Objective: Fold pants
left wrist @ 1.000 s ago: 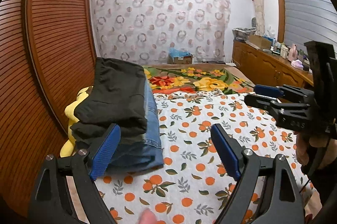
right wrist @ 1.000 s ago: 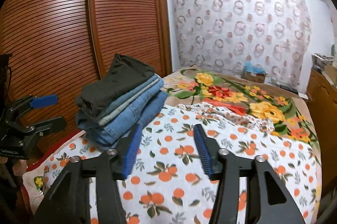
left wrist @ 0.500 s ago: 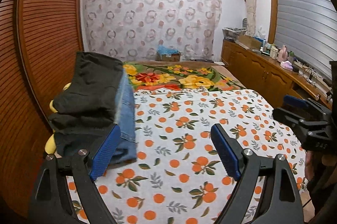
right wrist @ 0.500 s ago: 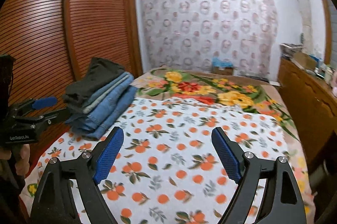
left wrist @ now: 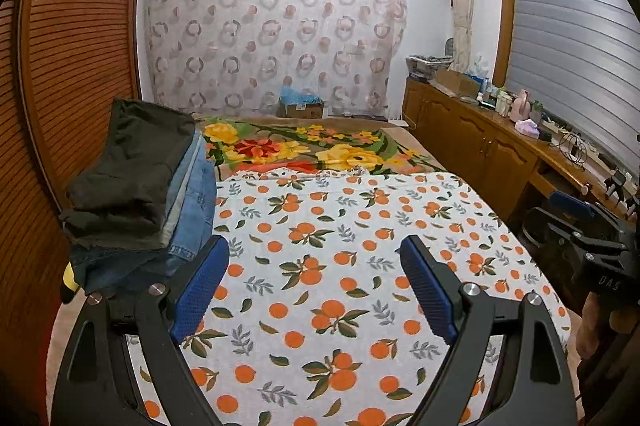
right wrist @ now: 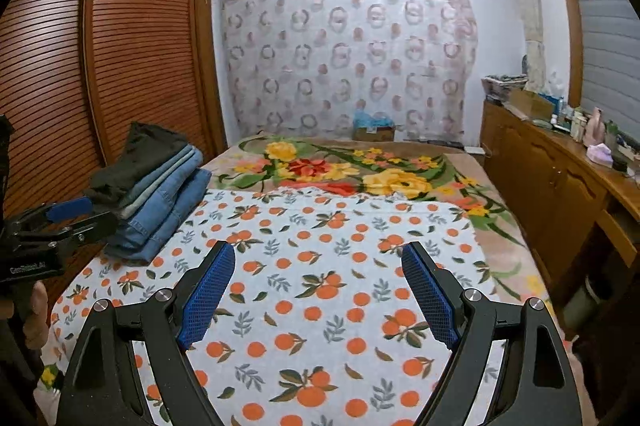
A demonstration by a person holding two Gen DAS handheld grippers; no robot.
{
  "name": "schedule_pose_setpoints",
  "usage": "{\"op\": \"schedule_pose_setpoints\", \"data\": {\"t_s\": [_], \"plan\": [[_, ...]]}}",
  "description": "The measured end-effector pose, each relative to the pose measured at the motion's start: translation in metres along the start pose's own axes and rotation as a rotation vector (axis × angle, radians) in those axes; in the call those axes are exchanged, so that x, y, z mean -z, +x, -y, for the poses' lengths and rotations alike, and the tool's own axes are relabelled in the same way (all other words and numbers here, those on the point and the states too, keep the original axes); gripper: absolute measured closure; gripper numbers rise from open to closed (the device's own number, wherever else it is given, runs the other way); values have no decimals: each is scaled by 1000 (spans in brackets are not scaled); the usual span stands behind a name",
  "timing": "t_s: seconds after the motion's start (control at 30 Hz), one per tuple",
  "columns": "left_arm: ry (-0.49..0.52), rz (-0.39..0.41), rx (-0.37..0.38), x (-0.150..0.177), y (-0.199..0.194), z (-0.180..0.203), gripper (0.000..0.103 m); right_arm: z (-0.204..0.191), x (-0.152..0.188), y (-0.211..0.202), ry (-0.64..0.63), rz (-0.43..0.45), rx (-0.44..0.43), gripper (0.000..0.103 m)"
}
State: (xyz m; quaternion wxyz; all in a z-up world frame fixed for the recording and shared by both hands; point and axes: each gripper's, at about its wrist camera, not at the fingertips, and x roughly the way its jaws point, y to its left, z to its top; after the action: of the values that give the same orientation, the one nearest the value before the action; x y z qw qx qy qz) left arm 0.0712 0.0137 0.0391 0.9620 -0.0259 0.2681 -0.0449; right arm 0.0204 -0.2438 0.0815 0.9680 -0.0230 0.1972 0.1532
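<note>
Left wrist view first: the left hand-held gripper [left wrist: 314,278] has its blue pads spread wide, nothing between them, just hovering over the orange-print sheet [left wrist: 340,266] on the bed. Right behind its left finger sits the stack of folded pants [left wrist: 140,186], dark pair on top, blue denim underneath, lying at the bed's left edge beside the slatted wardrobe doors [left wrist: 72,66]. Off at the right edge you can see the right hand-held gripper [left wrist: 576,226] from the side, with a bit of the person's hand under it.

Right wrist view: the right hand-held gripper [right wrist: 318,282] is also spread wide and empty, over the same sheet. From here the pants stack shows side-on, so you can count the layers better, and the left hand-held gripper pokes in at the left edge just in front of the stack, not touching it as far as I can tell. Further back is the floral blanket [right wrist: 360,170], then the ring-pattern curtain [right wrist: 348,58]. This view shows more of the wardrobe; the left one shows more of the wooden bench [left wrist: 500,130] with clutter along the right wall.
</note>
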Motion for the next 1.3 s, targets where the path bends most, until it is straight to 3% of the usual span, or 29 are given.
{"op": "schedule_pose_setpoints", "data": {"t_s": [0.63,1.3], "plan": [[35,102,-24,-23,-48,12,15,0,2,-38,18,134,22,16],[47,112,-49,-20,-53,11,15,0,7,-28,16,125,19,16]]}}
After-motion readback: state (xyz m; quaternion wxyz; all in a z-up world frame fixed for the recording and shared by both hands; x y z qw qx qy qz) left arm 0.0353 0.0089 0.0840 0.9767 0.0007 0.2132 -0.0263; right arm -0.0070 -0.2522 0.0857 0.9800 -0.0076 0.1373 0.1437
